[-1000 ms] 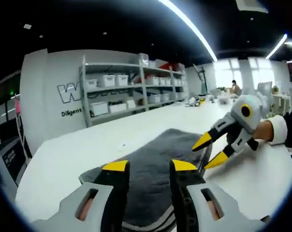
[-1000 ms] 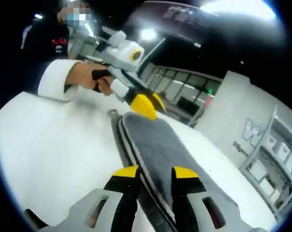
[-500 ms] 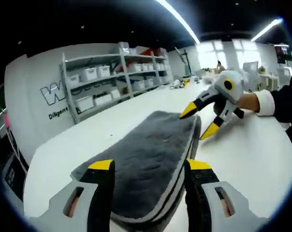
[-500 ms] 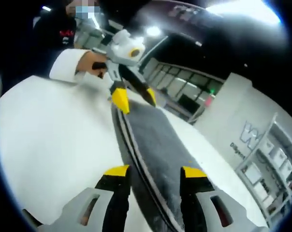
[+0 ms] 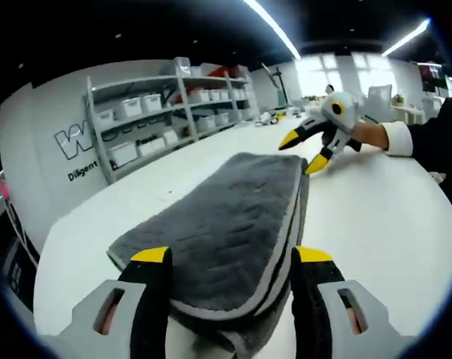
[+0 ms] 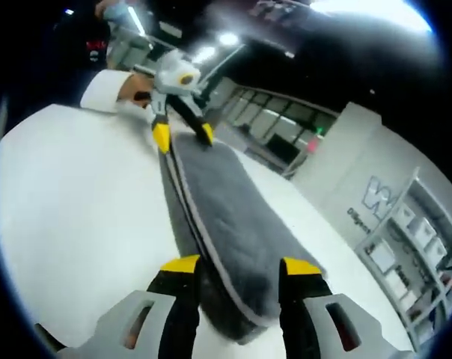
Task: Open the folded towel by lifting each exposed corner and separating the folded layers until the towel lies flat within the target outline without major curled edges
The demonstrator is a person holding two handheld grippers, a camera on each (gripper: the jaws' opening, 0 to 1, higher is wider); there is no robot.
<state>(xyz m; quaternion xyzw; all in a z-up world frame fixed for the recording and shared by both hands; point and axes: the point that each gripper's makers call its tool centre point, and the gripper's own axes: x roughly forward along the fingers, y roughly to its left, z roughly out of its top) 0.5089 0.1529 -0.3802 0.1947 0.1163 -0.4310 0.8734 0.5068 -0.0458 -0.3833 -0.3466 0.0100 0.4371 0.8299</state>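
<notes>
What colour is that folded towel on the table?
Dark grey towel with a lighter grey edge, clearest in the left gripper view.

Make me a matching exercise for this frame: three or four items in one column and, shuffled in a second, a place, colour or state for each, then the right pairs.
Items
1. towel
2. left gripper
3. table
4. shelves

Descriptions
A. white, bare around the cloth
B. grey, folded, layers stacked at one long edge
C. against the far wall, holding white bins
D. open, jaws either side of the towel's near end

Pairs: 1-B, 2-D, 3-A, 4-C

The right gripper is open too, at the towel's other end.
</notes>
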